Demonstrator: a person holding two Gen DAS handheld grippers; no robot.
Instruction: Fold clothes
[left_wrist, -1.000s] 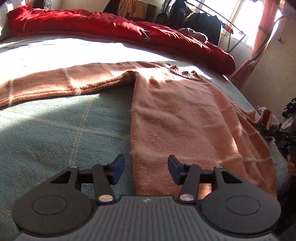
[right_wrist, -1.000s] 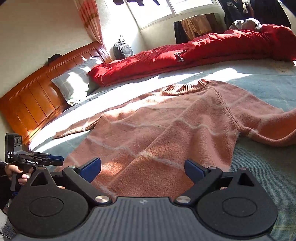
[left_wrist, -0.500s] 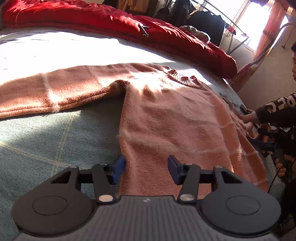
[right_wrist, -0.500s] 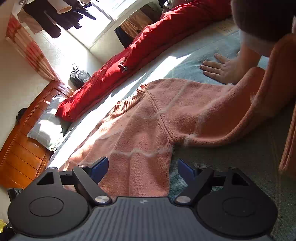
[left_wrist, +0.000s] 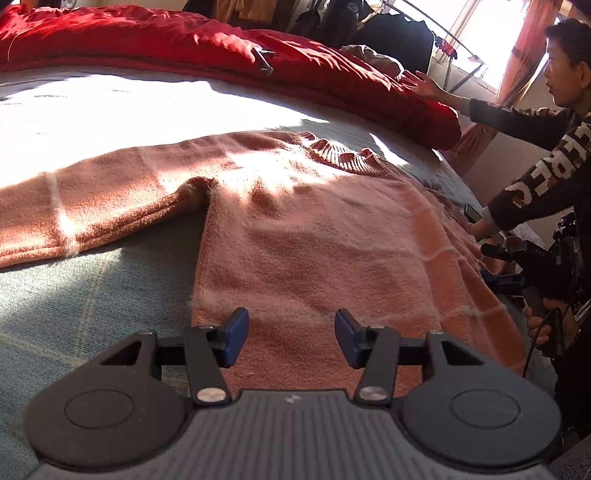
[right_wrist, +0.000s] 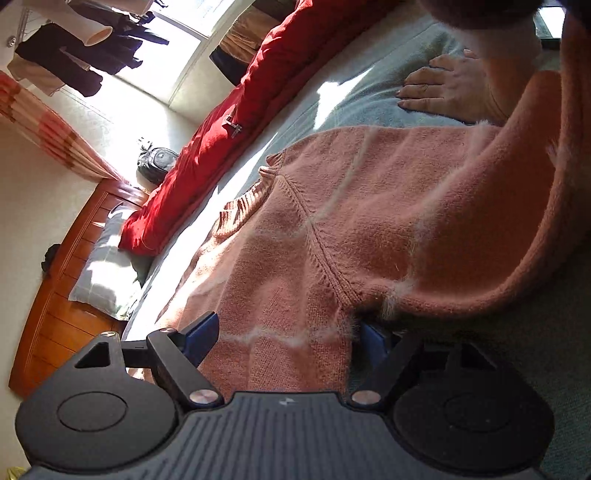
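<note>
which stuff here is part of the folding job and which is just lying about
Part of the job:
- pink sweater, spread flat on the bed
- left claw, open over its hem
- right claw, open at its side edge

Just lying about:
- red duvet
- pillow
- wooden headboard
- black backpack
- hanging dark clothes

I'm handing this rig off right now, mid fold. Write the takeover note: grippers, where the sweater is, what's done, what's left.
Left gripper: open, empty, over the sweater's bottom hem near its side edge.
Right gripper: open; its jaws have just been closing a little; the hem edge below the armpit lies between them, not pinched.
Sweater: flat on the bed, collar toward the red duvet. One sleeve lies spread out sideways; the other sleeve appears lifted.
A person's bare hand presses on the bed beyond the sweater.
Done: sweater spread out.
Left: every fold.
</note>
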